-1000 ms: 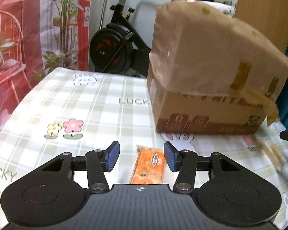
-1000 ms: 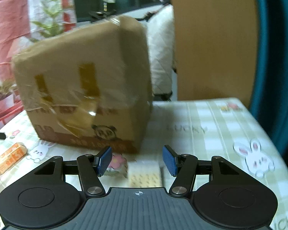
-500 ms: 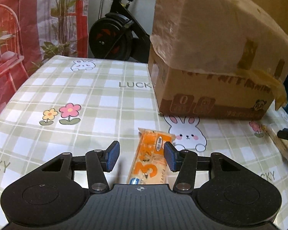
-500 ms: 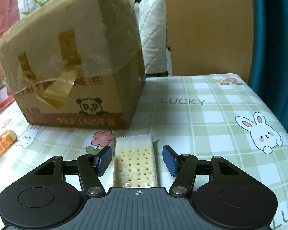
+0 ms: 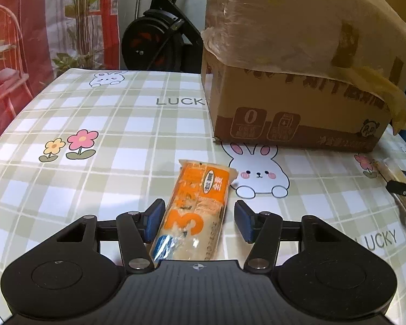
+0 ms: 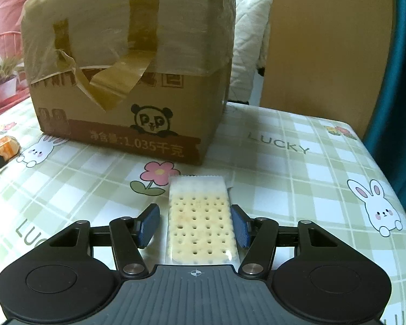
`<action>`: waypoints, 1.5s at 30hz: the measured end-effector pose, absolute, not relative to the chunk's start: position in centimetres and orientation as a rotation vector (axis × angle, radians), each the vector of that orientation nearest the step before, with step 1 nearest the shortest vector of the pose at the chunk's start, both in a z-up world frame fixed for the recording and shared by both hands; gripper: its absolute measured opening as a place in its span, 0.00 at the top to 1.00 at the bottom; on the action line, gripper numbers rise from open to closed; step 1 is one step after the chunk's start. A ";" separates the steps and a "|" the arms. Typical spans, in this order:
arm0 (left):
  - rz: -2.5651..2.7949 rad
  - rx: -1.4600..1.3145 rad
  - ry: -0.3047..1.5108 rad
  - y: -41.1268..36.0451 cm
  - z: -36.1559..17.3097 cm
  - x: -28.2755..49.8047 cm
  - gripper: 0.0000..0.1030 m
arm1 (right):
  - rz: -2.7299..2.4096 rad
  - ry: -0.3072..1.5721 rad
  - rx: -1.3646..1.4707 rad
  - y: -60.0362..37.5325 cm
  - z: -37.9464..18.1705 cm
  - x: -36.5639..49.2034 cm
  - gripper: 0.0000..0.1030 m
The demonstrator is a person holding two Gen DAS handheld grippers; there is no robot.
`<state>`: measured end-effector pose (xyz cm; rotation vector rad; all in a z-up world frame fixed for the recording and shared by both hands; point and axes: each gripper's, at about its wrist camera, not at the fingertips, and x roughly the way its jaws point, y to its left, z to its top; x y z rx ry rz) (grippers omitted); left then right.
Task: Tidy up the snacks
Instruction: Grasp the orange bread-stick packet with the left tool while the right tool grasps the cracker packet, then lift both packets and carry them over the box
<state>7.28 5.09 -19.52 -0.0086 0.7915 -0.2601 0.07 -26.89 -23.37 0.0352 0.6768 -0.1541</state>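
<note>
Left tool (image 5: pixel 199 220): open wide, holding nothing; blue pads on either side of the orange snack packet (image 5: pixel 197 214), small gap on each side, left pad nearer.
Orange snack packet: flat on the desk (image 5: pixel 108 124), just ahead of and partly between the pads; long axis roughly along the tool's forward line, far end leaning slightly right.
Right tool (image 6: pixel 193 224): open wide, holding nothing; right pad at or nearly at the wrapper edge, left pad apart.
Cracker packet (image 6: pixel 200 222): flat on the desk, centred between the pads; long axis straight ahead, in line with the fingers.
Cardboard box (image 6: pixel 132 75): beyond both packets, taped and covered with film; opening not visible.
Nearer tool: left for the orange packet, right for the cracker packet.
Key relation: each packet lengthwise between its pads, so closure across the short width.
Judged step: pre-grasp, both sides.
Risk: thin wrappers, possible slip or crushed crackers.
</note>
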 end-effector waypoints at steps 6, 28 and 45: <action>-0.238 0.012 0.780 4.6 -19.6 7.3 0.45 | -0.157 0.665 0.058 -27.2 -23.4 -0.2 0.49; -0.266 -0.084 0.669 6.1 -16.2 5.9 0.63 | -0.179 0.559 0.064 -27.3 -20.8 -2.4 0.58; -0.387 -0.090 0.313 2.2 -0.5 11.4 0.63 | -0.096 0.252 -0.029 -27.5 -2.2 5.2 0.58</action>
